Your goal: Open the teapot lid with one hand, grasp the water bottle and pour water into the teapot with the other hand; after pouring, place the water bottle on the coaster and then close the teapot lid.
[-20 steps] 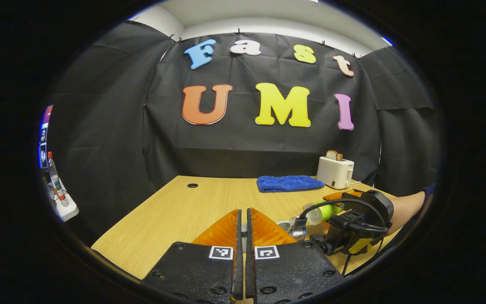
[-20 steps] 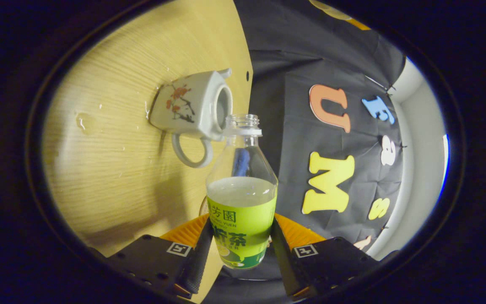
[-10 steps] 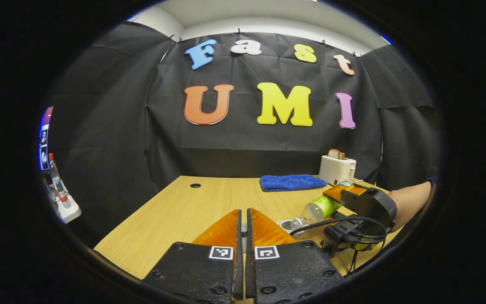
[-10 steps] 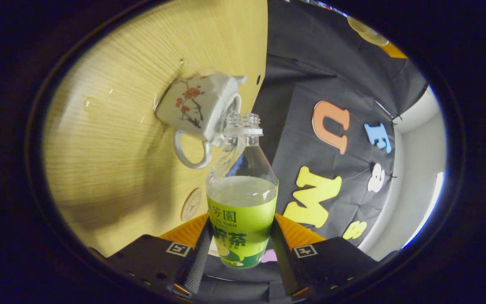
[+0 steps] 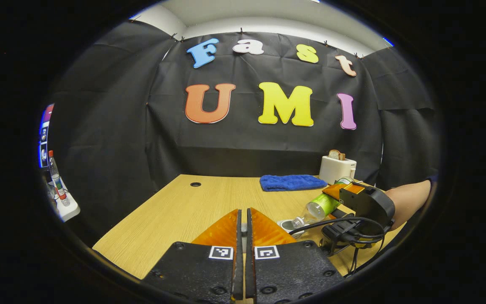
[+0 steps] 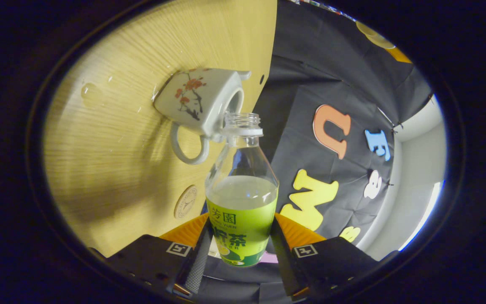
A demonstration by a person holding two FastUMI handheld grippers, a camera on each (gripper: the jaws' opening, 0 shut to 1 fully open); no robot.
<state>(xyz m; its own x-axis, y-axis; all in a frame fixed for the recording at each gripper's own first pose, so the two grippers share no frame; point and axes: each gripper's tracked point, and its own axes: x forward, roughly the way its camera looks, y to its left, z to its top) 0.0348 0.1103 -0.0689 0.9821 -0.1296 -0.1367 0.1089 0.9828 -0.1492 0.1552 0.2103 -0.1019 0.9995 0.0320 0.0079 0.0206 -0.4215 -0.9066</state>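
Note:
The white teapot (image 6: 196, 101) with a red flower pattern stands on the wooden table (image 6: 112, 139), its top opening uncovered. My right gripper (image 6: 241, 219) is shut on the green-labelled water bottle (image 6: 242, 202), which is tipped so its open mouth sits at the rim of the opening. The left gripper view shows that bottle (image 5: 319, 207) slanting down to the teapot (image 5: 287, 225), held by the right gripper (image 5: 331, 195). My left gripper (image 5: 243, 217) is shut, and a small pale piece, seemingly the teapot lid (image 5: 243, 230), shows in the slit. A round coaster (image 6: 185, 202) lies near the teapot.
A folded blue towel (image 5: 291, 182) and a white toaster (image 5: 336, 168) with bread stand at the table's back right. Water drops (image 6: 87, 89) lie on the table beside the teapot. A person's forearm (image 5: 409, 200) reaches in from the right. A cable hole (image 5: 195, 184) is at the back left.
The right gripper has tipped the bottle further down, bringing its mouth to the rim of the teapot opening. The left gripper has hardly moved and stays shut.

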